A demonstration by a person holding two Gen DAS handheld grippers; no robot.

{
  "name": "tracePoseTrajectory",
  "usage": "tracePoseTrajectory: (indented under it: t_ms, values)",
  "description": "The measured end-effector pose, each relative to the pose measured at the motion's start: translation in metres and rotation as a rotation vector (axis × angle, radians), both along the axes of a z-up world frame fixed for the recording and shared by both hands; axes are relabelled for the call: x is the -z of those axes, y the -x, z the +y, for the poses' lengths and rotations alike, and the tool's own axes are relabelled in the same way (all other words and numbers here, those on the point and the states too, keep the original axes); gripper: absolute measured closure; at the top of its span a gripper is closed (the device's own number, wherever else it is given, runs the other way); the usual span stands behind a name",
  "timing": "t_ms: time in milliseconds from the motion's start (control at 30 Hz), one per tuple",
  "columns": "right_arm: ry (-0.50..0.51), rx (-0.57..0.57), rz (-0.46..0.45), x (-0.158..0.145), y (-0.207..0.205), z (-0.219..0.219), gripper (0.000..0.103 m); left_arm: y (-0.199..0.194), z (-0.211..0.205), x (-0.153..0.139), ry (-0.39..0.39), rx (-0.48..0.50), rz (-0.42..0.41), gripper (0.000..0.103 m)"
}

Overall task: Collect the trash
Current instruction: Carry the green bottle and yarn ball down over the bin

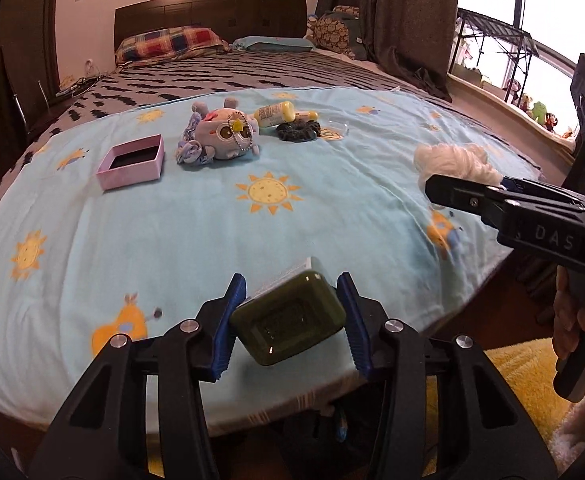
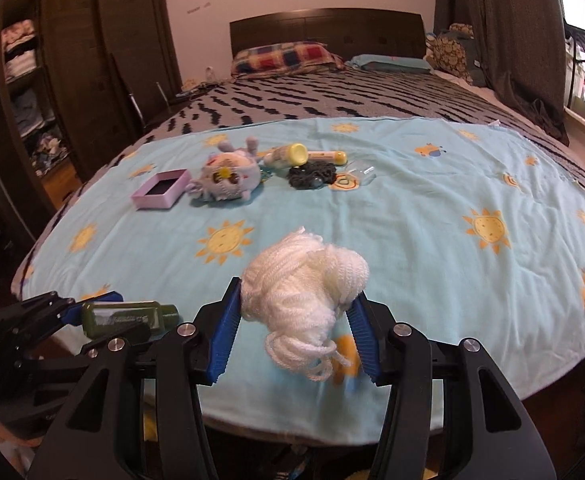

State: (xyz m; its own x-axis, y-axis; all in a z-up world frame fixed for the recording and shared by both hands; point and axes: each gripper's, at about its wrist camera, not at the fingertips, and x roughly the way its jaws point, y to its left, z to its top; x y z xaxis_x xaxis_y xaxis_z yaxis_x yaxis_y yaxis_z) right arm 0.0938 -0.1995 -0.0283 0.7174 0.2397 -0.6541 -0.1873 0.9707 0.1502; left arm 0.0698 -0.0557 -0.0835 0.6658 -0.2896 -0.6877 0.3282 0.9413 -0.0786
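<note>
Your left hand-held gripper is clamped on a small dark green bottle, held bottom-toward-camera between the blue pads above the near edge of the bed. Your right hand-held gripper is closed around a loose bundle of white yarn, with a few loops dangling below the jaws; it too hangs over the near edge, to the right of the left one.

So two pieces are already in hand, but neither is deposited, and no bin or bag shows in either view, so I cannot tell where they should go.

Farther out on the light blue sun-print sheet, well apart from both grippers, the rest lies in a row toward the sheet's far edge: an open pink box at the left, a grey plush toy beside it, then a yellow-capped bottle lying on its side, a slim yellow tube behind a dark scrunchie, and a small clear plastic piece at the right end. Which of these count as trash is your call; the bottle, the tube and the plastic piece look likeliest.
</note>
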Motion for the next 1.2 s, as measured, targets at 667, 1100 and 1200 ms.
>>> tracePoseTrajectory:
  t_ms: [667,1100,1200]
  values:
    - [-0.105,-0.005,0.208,0.091,0.084,0.008,0.051,0.060,-0.001,0.071,0.031,0.072,0.185,0.078]
    - [-0.055,0.020,0.383,0.168,0.088,0.018,0.051,0.060,-0.012,0.151,-0.001,0.088,0.309,0.078]
    - [-0.048,0.019,0.413,0.181,0.088,0.022,0.051,0.059,-0.016,0.170,-0.018,0.099,0.340,0.078]
